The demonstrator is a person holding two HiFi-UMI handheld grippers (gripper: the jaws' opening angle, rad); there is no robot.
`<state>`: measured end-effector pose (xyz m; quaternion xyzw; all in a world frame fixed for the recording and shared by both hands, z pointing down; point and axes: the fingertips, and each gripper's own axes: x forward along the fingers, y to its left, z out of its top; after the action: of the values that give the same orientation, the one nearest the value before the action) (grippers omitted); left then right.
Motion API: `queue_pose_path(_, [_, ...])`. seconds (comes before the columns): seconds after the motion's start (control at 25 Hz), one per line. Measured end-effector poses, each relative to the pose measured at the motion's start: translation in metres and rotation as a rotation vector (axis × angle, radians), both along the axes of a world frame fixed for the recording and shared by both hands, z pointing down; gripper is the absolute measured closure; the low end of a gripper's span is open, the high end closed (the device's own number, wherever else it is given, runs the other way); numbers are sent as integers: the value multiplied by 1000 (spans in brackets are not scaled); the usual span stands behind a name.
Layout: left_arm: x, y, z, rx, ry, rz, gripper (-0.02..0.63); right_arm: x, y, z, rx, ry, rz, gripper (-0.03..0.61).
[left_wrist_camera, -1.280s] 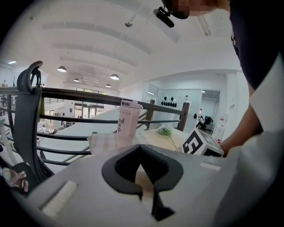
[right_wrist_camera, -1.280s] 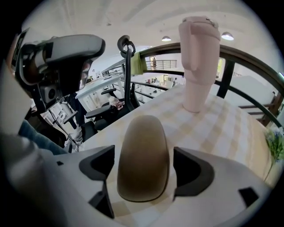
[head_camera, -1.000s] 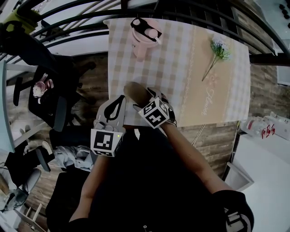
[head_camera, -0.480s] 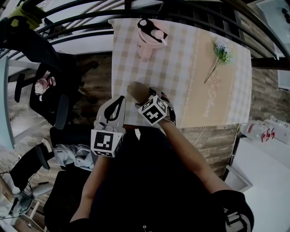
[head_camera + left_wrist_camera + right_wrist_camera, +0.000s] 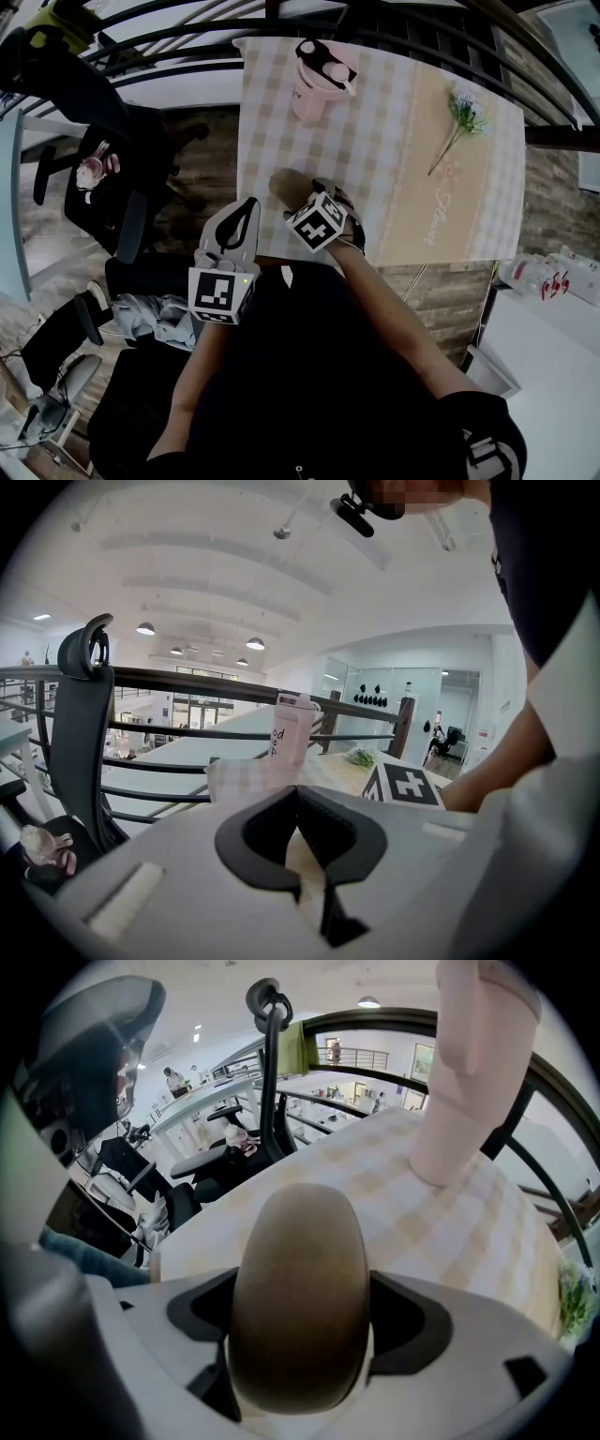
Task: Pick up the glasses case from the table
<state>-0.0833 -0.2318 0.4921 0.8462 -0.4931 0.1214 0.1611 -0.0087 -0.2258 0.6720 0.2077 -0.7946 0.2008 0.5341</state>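
Observation:
A brown oval glasses case point(image 5: 287, 184) sits at the near left corner of the checked table point(image 5: 375, 141). My right gripper point(image 5: 298, 199) is shut on it. In the right gripper view the glasses case point(image 5: 300, 1297) fills the gap between both jaws of the right gripper point(image 5: 302, 1321), over the cloth. Whether the case is off the cloth does not show. My left gripper point(image 5: 246, 206) hangs just off the table's near left edge, beside the right one. In the left gripper view the left gripper point(image 5: 298, 794) has its jaws together with nothing in them.
A pink tumbler point(image 5: 319, 70) stands at the far left of the table, beyond the case. A flower sprig point(image 5: 461, 117) lies at the far right. Black railings point(image 5: 187, 37) run behind the table. An office chair point(image 5: 112, 187) stands on the floor to the left.
The head view has drifted slightly. The right gripper stays shut on the case and has edged a little toward the tumbler. The left gripper has not moved.

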Motion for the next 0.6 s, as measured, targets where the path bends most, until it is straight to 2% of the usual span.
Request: queue_pose_path(0.6, [0,-2,-1,-15,7,-28,603,-3,0,5,-41,-24,6,201])
